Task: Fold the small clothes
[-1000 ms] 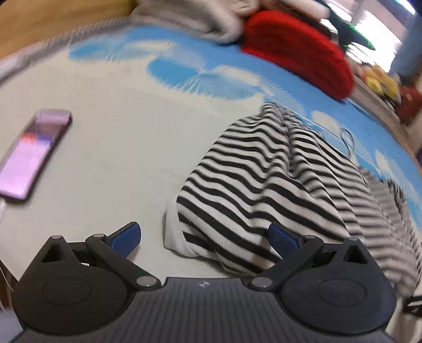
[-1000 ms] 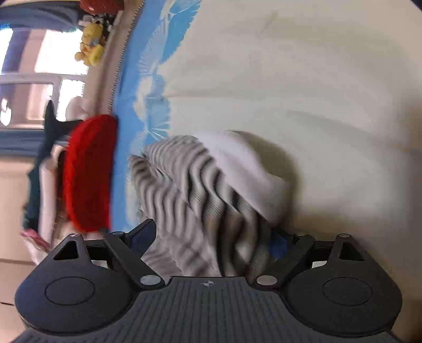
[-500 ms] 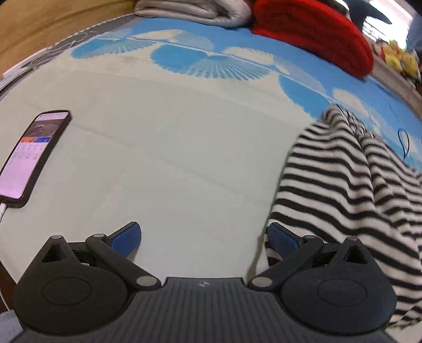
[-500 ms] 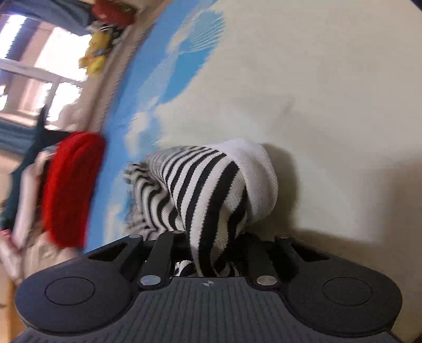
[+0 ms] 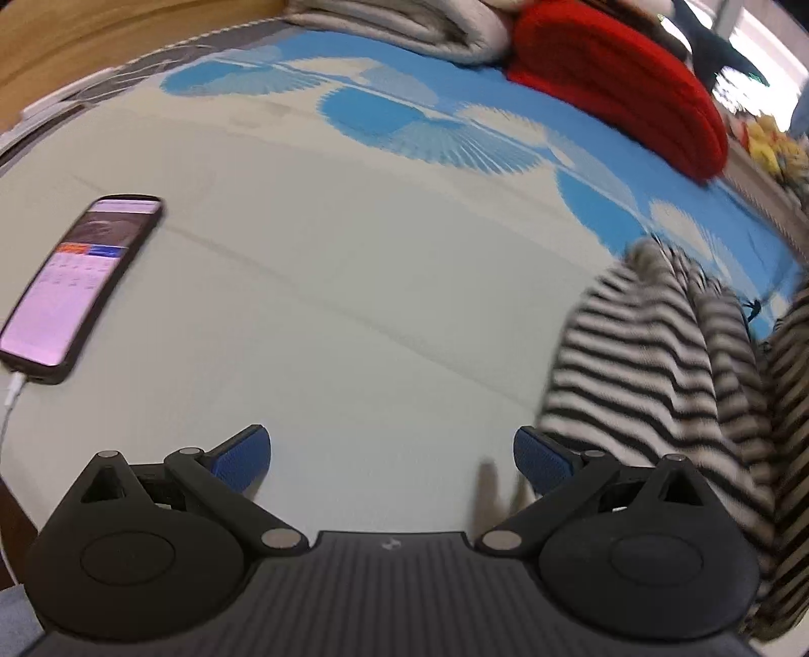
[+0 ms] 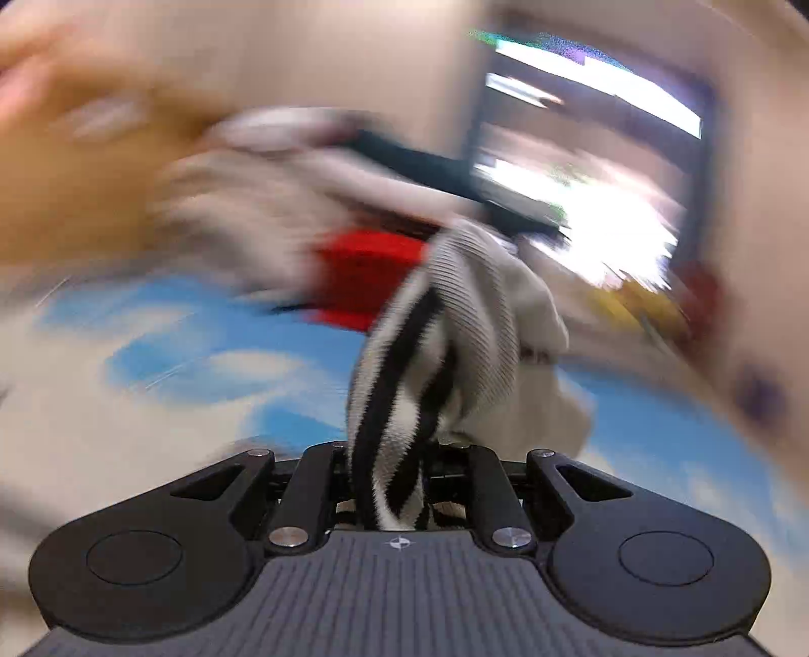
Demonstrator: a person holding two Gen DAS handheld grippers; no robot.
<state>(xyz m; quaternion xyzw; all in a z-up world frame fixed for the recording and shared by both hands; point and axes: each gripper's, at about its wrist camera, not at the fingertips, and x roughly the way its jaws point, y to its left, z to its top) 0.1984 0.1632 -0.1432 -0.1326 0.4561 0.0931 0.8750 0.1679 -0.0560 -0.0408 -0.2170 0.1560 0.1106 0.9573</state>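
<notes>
A black-and-white striped garment (image 5: 652,364) hangs blurred at the right of the left wrist view, lifted off the pale bedsheet (image 5: 354,283). My left gripper (image 5: 392,462) stands open just above the sheet with nothing between its blue pads, the garment's edge beside its right finger. In the right wrist view my right gripper (image 6: 387,470) is shut on a bunched fold of the striped garment (image 6: 445,333), which sticks up between the closed fingers. That view is heavily motion-blurred.
A phone (image 5: 76,283) with a lit screen and a white cable lies on the sheet at the left. A red knitted item (image 5: 622,91) and folded grey fabric (image 5: 404,25) sit at the far edge. A bright window (image 6: 596,172) shows behind.
My right gripper shut on the striped garment, rolled upright and swung up and away with it. The garment slid from the middle to the right of the left view.
</notes>
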